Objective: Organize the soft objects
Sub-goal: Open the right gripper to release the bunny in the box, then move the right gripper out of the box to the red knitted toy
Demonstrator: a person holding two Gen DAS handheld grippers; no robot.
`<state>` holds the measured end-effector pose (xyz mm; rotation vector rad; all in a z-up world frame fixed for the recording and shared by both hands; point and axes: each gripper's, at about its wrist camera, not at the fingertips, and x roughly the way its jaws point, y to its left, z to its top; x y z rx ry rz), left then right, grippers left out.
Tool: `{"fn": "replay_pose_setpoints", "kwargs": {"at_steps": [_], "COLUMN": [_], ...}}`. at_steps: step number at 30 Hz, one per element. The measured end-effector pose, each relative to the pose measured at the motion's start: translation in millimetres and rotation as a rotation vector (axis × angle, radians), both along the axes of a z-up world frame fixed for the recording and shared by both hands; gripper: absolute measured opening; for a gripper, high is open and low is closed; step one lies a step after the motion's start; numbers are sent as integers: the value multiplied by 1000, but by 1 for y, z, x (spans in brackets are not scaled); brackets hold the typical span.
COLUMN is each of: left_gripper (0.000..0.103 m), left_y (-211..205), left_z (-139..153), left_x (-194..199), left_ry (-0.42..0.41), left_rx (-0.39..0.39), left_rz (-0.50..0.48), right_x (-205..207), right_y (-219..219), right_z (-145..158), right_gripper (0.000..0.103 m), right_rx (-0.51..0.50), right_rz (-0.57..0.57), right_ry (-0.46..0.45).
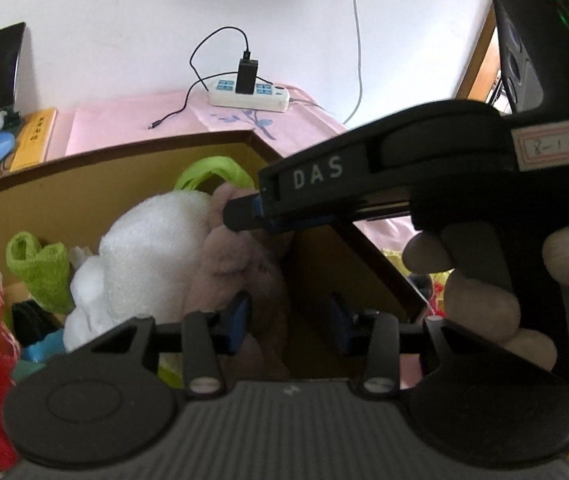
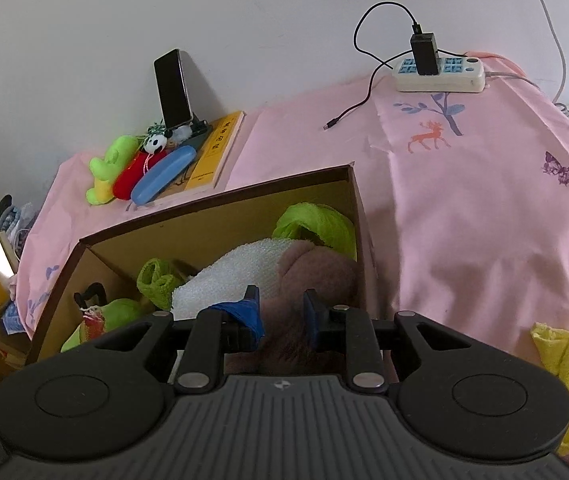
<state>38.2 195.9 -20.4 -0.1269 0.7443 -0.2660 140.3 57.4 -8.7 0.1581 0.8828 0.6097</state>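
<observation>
Fingers (image 2: 253,304) astride brown plush (image 2: 304,276)

box (image 2: 220,216): on the tablecloth (image 2: 464,220), open-topped
plush toy (image 2: 316,276): inside box, at its right wall
towel (image 2: 240,276): inside box, left of plush toy, touching it
power strip (image 2: 440,74): behind box, to its right
book (image 2: 214,152): behind box, to its left
phone (image 2: 172,90): behind book

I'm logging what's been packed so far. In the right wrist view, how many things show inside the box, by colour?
Green: 3 (green towel, rolled cloth, piece with red netting)
White: 1 (white towel)
Mauve: 1 (plush)
Black: 1 (black item, kind unclear)
Total: 6
</observation>
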Motion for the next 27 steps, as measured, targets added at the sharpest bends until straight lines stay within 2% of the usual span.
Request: {"fn": "replay_pose_setpoints", "kwargs": {"at_steps": [7, 10, 12, 14, 21, 27], "left_gripper": [42, 45, 51, 62, 65, 67], "left_y": [-4, -9, -14, -20, -30, -34], "left_z": [2, 9, 13, 18, 37, 34], "left_x": [2, -4, -8, -12, -30, -36], "left_ry": [0, -11, -17, -25, -46, 20], "left_rx": [9, 35, 62, 110, 173, 233], "left_rz": [-1, 11, 25, 57, 137, 238], "right_x": [-2, -7, -13, -19, -45, -65], "right_y": [0, -5, -10, -15, -37, -55], "right_z": [3, 9, 14, 19, 34, 38], "right_gripper": [6, 7, 7, 7, 7, 7], "right_rx": [-17, -13, -15, -22, -44, -41], "right_rz": [-27, -52, -67, -88, -124, -148], "right_ry": [-10, -29, -46, -68, -133, -132]}}
